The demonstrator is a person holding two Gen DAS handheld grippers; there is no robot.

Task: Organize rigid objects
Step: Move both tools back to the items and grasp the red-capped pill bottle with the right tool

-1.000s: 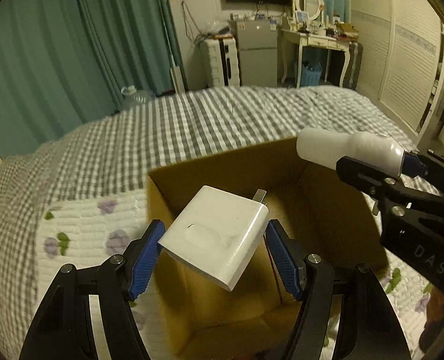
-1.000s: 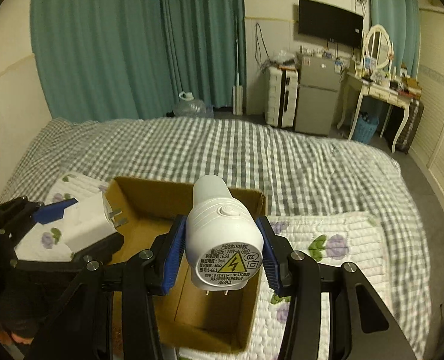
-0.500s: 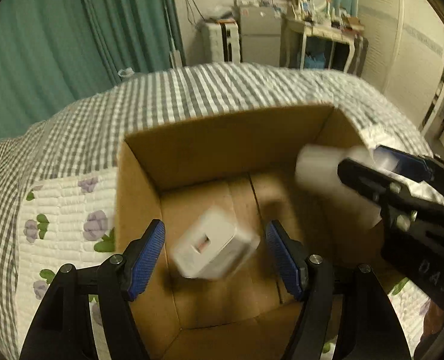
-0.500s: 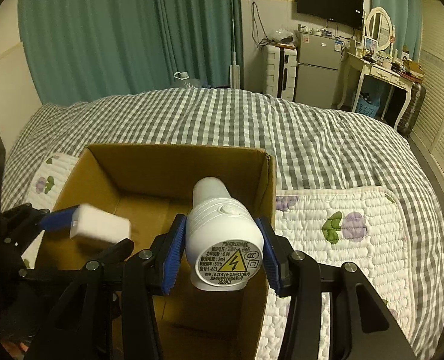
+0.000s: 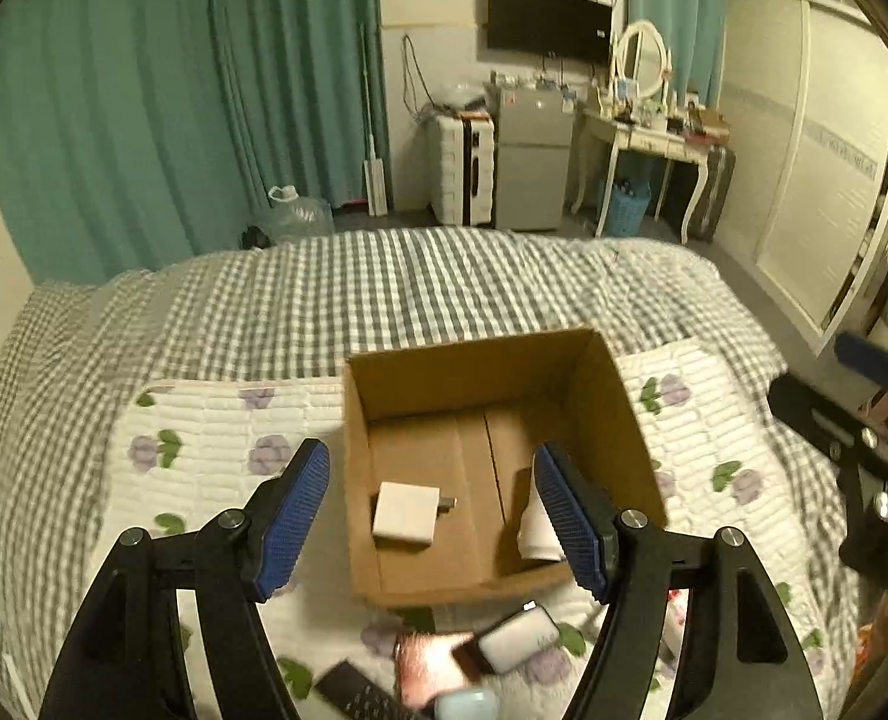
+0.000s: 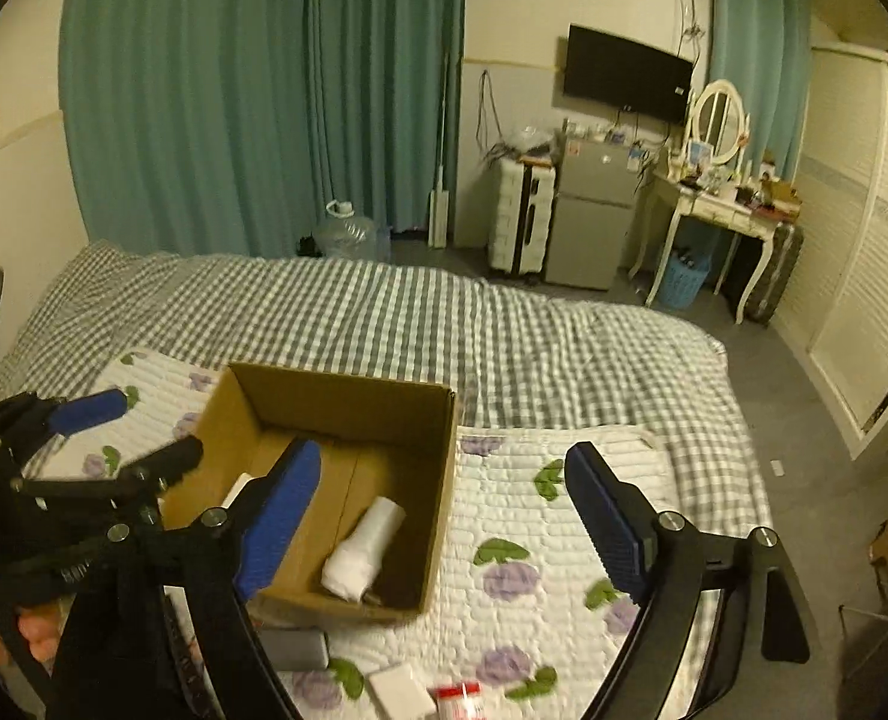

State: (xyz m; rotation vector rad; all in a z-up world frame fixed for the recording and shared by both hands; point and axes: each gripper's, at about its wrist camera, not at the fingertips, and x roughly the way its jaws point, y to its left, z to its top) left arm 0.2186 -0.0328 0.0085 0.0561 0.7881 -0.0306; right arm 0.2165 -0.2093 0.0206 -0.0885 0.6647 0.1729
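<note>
An open cardboard box (image 5: 615, 396) sits on the flowered quilt (image 5: 204, 420); it also shows in the right wrist view (image 6: 444, 480). A white square charger (image 5: 405, 512) lies on the box floor. A white cylindrical plug-in device (image 6: 364, 549) lies in the box at its right side; in the left wrist view (image 5: 534, 531) it is partly hidden by a finger. My left gripper (image 5: 438, 519) is open and empty above the box's near side. My right gripper (image 6: 450, 519) is open and empty above the box's right wall.
Loose items lie on the quilt in front of the box: a white case (image 5: 519, 636), a black remote (image 5: 354, 693), a pale blue object (image 5: 465, 705), a grey block (image 6: 294, 648), a white block (image 6: 399, 693), a red-and-white packet (image 6: 459, 699). Checked bedcover (image 5: 384, 294) beyond.
Both grippers opened and let go: the charger and the cylindrical device dropped into the box. Both grippers then pulled up and back from the box.
</note>
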